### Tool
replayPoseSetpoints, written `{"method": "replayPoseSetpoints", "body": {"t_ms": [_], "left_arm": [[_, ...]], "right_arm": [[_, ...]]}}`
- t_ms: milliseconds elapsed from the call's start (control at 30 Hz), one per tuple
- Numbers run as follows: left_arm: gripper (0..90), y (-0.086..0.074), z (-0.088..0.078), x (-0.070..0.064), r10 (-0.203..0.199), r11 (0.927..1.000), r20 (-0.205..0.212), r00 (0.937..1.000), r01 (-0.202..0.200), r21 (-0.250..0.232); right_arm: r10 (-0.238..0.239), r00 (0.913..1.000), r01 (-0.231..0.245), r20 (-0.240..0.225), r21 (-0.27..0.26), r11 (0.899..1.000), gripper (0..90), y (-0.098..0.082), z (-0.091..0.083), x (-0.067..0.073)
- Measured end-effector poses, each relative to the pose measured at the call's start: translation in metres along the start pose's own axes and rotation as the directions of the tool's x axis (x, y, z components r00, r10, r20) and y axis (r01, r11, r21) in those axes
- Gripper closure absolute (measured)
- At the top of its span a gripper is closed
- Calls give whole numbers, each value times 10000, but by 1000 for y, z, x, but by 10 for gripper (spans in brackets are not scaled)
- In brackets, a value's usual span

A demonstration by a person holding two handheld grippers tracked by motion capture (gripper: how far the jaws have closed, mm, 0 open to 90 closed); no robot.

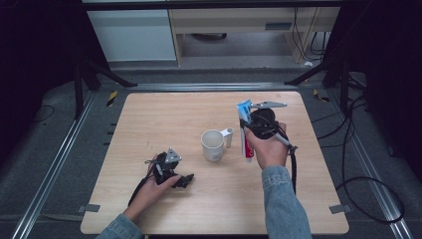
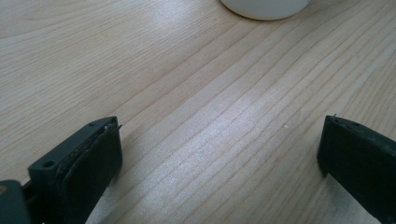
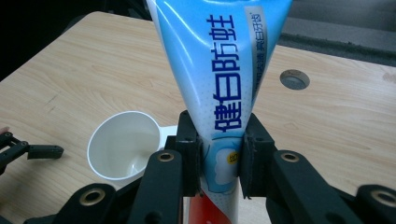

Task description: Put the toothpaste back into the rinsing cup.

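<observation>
Right tool (image 3: 219, 161) clamps a blue-and-white toothpaste tube (image 3: 219, 70) with a red lower end; left tool (image 2: 219, 154) gapes wide.

overhead and close claw cameras share mug (image 1: 213, 145).

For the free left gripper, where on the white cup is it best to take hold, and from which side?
Probably the cup wall at the rim, from above: it stands upright, mouth open, and its handle points away toward the toothpaste tube. The left gripper has open jaws.
</observation>
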State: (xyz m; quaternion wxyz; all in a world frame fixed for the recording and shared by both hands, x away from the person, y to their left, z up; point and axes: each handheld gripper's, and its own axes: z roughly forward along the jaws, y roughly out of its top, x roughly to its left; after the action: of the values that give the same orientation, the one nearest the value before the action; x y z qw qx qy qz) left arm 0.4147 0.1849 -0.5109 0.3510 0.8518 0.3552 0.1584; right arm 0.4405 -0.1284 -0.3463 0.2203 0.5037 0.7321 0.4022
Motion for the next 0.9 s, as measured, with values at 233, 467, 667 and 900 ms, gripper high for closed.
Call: {"method": "replayPoseSetpoints", "body": {"t_ms": [233,467,667,900], "left_arm": [[0,0,0,0,5,10000,-1,10000,-5,5],[0,0,0,0,13,10000,3,10000,-13,27],[0,0,0,0,9,10000,3,10000,-9,25],[0,0,0,0,10,10000,3,10000,-10,22]], "right_arm": [[-29,10000,29,8,-313,9995,729,10,1,7],[-43,10000,46,54,-677,9977,729,16,0,11],[-101,9999,114,138,-978,9951,730,16,1,16],[-208,9992,251,341,-1310,9911,731,16,3,20]]}}
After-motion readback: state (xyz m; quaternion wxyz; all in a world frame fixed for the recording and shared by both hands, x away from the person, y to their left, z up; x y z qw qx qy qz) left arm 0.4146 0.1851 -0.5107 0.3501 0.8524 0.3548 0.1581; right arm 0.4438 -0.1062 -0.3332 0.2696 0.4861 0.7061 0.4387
